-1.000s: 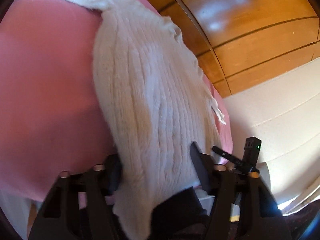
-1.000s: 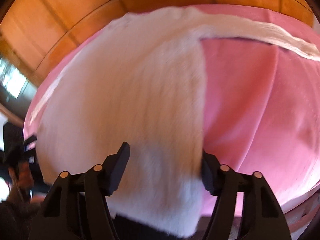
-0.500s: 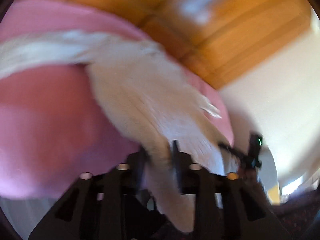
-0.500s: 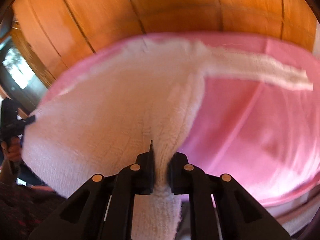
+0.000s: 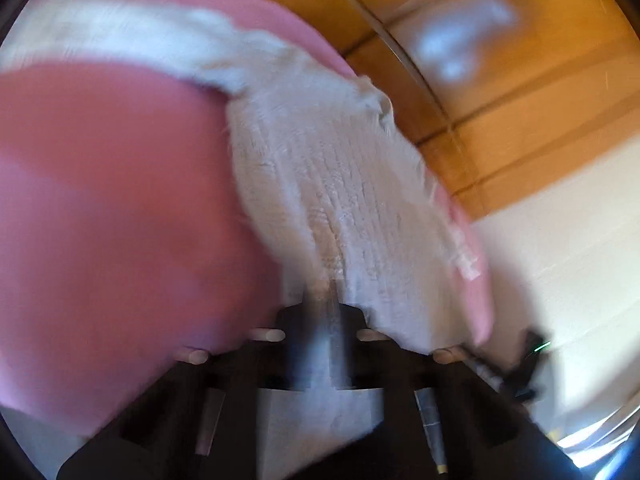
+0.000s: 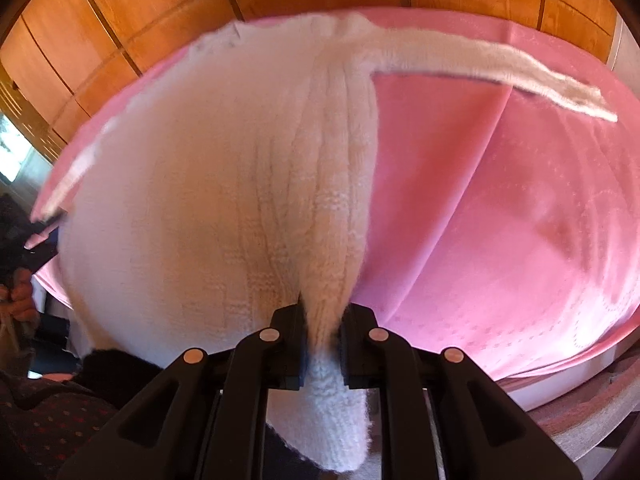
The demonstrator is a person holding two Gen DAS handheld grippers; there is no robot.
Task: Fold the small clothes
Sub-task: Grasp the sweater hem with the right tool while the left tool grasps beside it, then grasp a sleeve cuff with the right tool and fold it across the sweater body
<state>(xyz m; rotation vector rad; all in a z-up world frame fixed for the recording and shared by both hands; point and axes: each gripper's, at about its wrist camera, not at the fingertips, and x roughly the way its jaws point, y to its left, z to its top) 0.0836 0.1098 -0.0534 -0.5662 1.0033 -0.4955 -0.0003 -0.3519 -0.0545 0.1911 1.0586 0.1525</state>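
Fingers (image 6: pixel 360 344) of both downward-tilted grippers pinch the white sweater's (image 6: pixel 208 184) hem.

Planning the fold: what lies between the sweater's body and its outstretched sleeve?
Only bare pink cloth lies between the white sweater and its sleeve, seen in the right wrist view.

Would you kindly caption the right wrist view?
Right tool clamps white knit sweater's hem over pink cloth.

left gripper (image 5: pixel 322 300): was open around the white sweater (image 5: pixel 340 184), now clamped on its hem.
right gripper (image 6: pixel 323 320): likewise, pinching a bunched fold, hem lifted.
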